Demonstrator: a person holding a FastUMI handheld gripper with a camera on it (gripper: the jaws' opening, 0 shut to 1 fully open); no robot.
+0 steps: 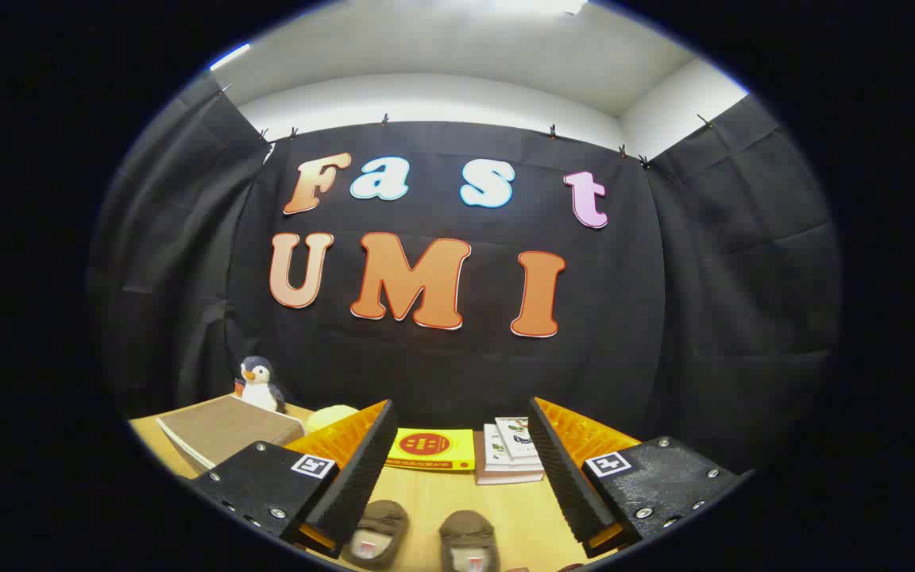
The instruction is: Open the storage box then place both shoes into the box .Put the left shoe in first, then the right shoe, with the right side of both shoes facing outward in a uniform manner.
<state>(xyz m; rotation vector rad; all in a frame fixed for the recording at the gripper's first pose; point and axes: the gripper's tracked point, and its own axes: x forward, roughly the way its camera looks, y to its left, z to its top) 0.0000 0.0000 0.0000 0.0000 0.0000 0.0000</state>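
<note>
The wooden table [442, 500] is stretching out ahead of the gripper [457, 469], carrying a brown box-like thing [223, 433] off beyond the left finger, which is probably the storage box, though its lid and opening are too unclear to call. Beyond the fingers a stack of books [511, 454] and a yellow book [432, 450] are lying flat near the booth wall, and a penguin toy [259, 384] is standing behind the box. The jaws are standing wide apart, gripping nothing. Two brown shoes are sitting close below, between the fingers: one shoe [379, 532] nearer the left finger, the other shoe [467, 542] beside it, their long axes running roughly along the fingers' own direction. Which is left or right is not resolving here. The box is lying leftward, so the opening move is likely calling for a swing that way
</note>
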